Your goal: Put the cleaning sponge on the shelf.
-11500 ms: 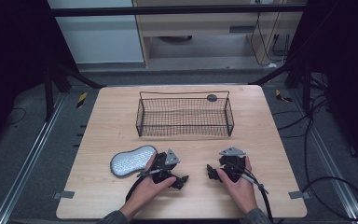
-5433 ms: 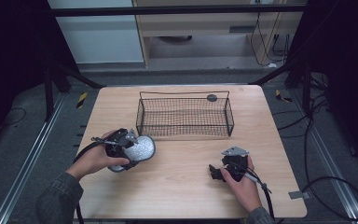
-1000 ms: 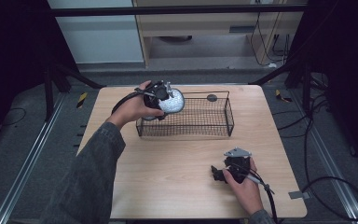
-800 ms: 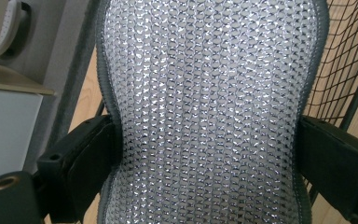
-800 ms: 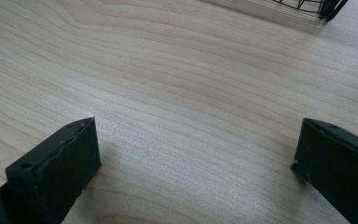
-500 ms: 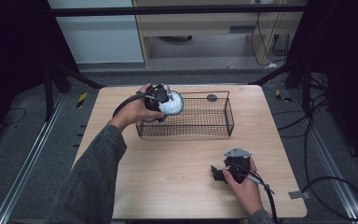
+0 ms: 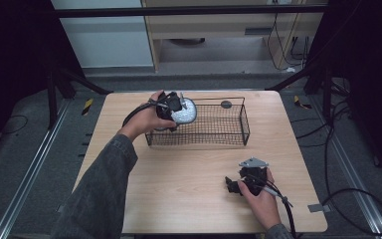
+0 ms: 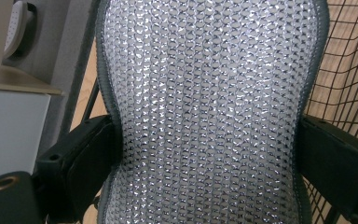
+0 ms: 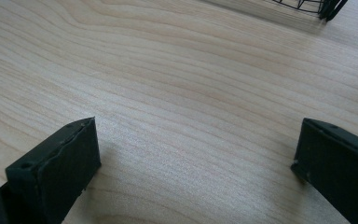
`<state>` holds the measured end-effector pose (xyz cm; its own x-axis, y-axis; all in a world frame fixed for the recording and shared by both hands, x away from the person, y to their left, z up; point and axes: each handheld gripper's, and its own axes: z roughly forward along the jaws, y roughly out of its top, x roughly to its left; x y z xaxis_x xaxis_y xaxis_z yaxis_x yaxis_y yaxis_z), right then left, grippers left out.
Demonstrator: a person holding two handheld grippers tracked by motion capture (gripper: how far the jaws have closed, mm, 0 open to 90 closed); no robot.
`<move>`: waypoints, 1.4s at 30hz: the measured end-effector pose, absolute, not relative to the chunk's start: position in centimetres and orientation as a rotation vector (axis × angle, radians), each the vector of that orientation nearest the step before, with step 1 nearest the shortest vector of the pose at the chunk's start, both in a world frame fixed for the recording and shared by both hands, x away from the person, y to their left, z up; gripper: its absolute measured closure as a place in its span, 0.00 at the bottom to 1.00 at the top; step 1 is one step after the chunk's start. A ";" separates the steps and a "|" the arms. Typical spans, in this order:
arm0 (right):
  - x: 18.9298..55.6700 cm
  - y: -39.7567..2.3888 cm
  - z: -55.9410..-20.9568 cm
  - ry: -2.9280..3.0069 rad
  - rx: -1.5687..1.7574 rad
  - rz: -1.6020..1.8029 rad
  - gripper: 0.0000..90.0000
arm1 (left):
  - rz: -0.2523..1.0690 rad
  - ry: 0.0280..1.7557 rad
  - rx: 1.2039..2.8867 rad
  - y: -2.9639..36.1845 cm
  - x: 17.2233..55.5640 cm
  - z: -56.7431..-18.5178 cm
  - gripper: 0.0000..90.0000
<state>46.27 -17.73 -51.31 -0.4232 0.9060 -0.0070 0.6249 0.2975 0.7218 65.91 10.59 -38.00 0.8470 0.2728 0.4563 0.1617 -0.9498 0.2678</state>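
Observation:
A silver mesh scrubbing sponge (image 7: 184,112) with a grey rim hangs over the left end of the black wire basket (image 7: 229,142). My left gripper (image 7: 171,107) is shut on it. In the left gripper view the sponge (image 8: 209,107) runs up between the two black jaws, pinched at its narrow waist, with basket wire (image 8: 349,74) behind it on the right. My right gripper (image 7: 234,185) rests near the table's front right, held by a hand. Its jaws stand wide apart over bare wood (image 9: 191,116) with nothing between them.
The wire basket stands across the back middle of the wooden table (image 7: 189,184). A small dark round object (image 7: 226,104) lies on the table behind the basket. Cables trail from both grippers. A corner of the basket (image 9: 326,7) shows at the top of the right gripper view.
The left hand has carried the sponge slightly to the right and lower, over the basket's left end. The right hand has stayed where it was.

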 end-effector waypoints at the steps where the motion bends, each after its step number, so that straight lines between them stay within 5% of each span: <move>1: 46.3 -17.7 -51.3 2.155 1.369 0.914 0.00 | 0.748 0.330 2.812 10.6 65.9 -38.1 0.07; 22: 46.3 -17.7 -51.3 2.154 1.368 0.914 0.00 | 0.670 0.391 2.781 11.0 66.1 -38.7 0.04; 42: 46.3 -17.7 -51.3 2.155 1.368 0.914 0.00 | 0.659 0.398 2.718 11.8 65.4 -37.8 0.22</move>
<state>46.27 -17.73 -51.32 -0.4228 0.9062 -0.0071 0.6247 0.2971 0.7221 65.38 11.75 -37.75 0.8550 0.3373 0.3939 0.1919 -0.9115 0.3639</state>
